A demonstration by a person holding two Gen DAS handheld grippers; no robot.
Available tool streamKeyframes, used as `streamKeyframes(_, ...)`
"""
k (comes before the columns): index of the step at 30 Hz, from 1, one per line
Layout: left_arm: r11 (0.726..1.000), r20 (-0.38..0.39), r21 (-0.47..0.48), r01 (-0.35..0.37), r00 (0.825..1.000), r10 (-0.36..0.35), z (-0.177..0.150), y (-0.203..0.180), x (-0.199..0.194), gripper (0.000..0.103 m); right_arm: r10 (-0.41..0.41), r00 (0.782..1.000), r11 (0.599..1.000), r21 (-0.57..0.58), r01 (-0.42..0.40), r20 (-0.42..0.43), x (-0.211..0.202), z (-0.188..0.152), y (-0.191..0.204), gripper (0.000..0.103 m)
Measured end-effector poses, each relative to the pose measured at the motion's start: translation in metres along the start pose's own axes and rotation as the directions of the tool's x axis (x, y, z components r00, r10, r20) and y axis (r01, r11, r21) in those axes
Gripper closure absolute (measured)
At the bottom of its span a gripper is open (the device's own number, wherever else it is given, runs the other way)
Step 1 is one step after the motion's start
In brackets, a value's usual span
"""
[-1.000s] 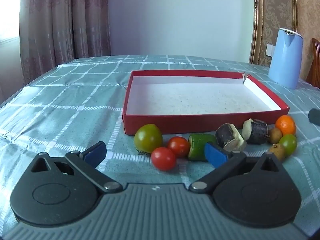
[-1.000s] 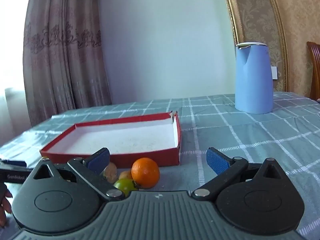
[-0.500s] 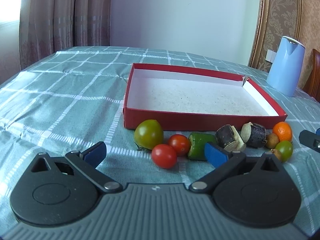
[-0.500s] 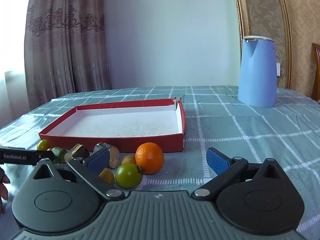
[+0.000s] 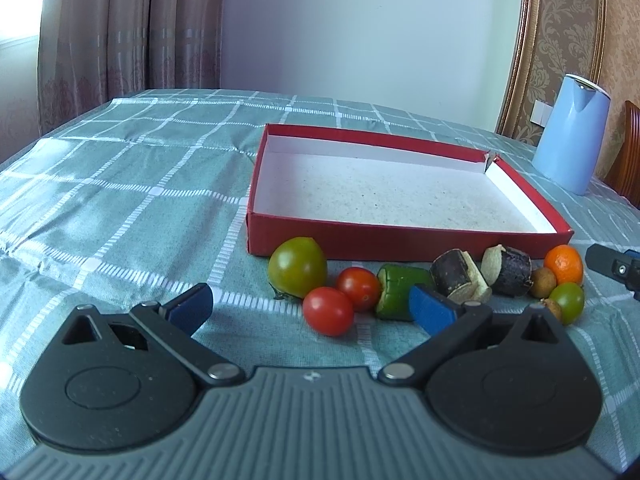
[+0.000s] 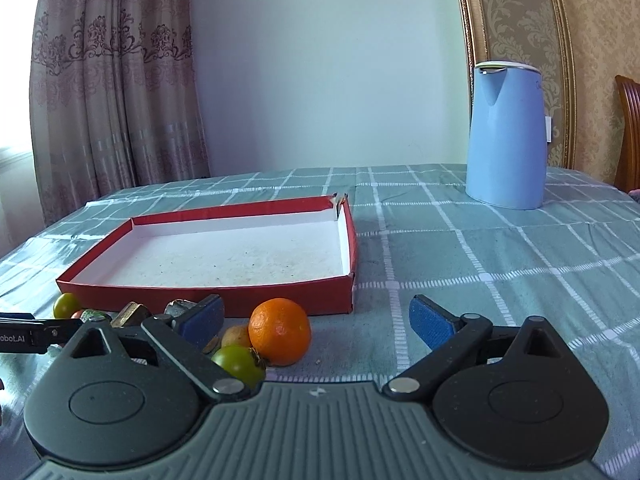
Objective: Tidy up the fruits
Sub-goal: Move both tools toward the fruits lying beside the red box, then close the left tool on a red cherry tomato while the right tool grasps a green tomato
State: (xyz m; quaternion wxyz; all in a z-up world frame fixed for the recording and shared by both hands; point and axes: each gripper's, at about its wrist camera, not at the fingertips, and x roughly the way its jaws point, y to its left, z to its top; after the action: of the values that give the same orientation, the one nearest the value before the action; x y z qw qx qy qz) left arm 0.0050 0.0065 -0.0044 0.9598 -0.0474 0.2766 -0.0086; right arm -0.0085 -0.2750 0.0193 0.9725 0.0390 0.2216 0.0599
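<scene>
Along the near wall of the red box (image 5: 400,236), the fruits sit in a loose row on the checked green cloth of the worktop (image 5: 120,208), none of them inside the box, whose white floor shows bare. From the left wrist view we have the big green tomato (image 5: 297,267) at the left end, two red cherry tomatoes (image 5: 328,311) touching each other just beside it, then a green chunk (image 5: 394,284), two dark cut pieces with pale ends (image 5: 506,270), a small brown fruit (image 5: 542,282), the orange (image 5: 564,265) and a small green tomato (image 5: 568,302) at the right end. The left gripper (image 5: 308,308) hovers low over the cloth with its blue pads spread wide, nothing between them, the cherry tomatoes just ahead. The right gripper (image 6: 316,318) is spread wide too and holds nothing; the orange (image 6: 280,331) lies just ahead between its pads, toward the left one, with the small green tomato (image 6: 239,362) touching it. A blue kettle (image 6: 507,136) stands upright well beyond the box, on the right.
</scene>
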Motion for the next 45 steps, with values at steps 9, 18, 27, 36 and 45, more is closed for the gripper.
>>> streamKeyframes(9,1.0,-0.002,-0.021,0.014,1.0,-0.014,0.0,0.002,0.001,0.0,0.037,0.999,0.999,-0.016,-0.037,-0.007,-0.012,-0.005,-0.001,0.004)
streamKeyframes(18,0.999,-0.005,-0.032,0.023,1.0,-0.023,0.0,0.004,0.002,0.0,0.144,0.981,0.979,-0.128,-0.16,-0.128,-0.017,-0.022,0.017,0.038)
streamKeyframes(27,0.999,-0.007,-0.039,0.029,1.0,-0.029,0.0,0.005,0.002,0.0,0.169,0.963,0.978,-0.088,-0.191,-0.21,0.016,-0.015,0.026,0.047)
streamKeyframes(36,0.999,-0.009,-0.043,0.034,0.999,-0.034,-0.001,0.005,0.0,0.0,0.174,0.961,0.976,-0.094,-0.198,-0.215,0.019,-0.012,0.027,0.069)
streamKeyframes(45,0.999,-0.001,0.051,-0.014,1.0,0.014,-0.008,0.005,-0.014,0.0,0.209,0.957,0.972,-0.067,-0.226,-0.203,0.013,-0.016,0.017,0.069)
